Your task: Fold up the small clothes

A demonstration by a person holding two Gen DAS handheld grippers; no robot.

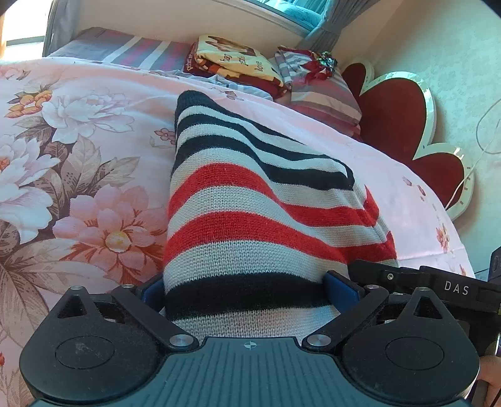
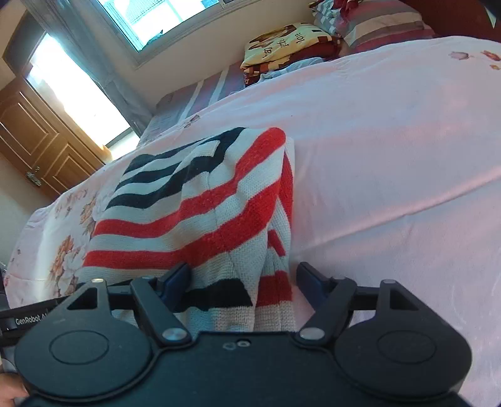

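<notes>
A knit garment with red, white and black stripes (image 1: 250, 219) lies folded on the pink floral bedspread (image 1: 78, 156). Its near end runs in between the fingers of my left gripper (image 1: 247, 288), whose jaws stand wide apart; the cloth between them looks flat, not pinched. In the right wrist view the same garment (image 2: 194, 203) reaches into my right gripper (image 2: 242, 280), which is open: the left pad (image 2: 175, 280) touches the cloth, the right pad (image 2: 310, 278) stands apart from it. The two grippers sit side by side at the garment's near edge.
Folded blankets (image 1: 231, 65) and striped pillows (image 1: 325, 94) lie at the head of the bed. A red heart-shaped headboard (image 1: 400, 125) stands to the right. Plain pink bedspread (image 2: 391, 156) stretches right of the garment. A window (image 2: 162, 15) and a wooden door (image 2: 34, 137) are beyond.
</notes>
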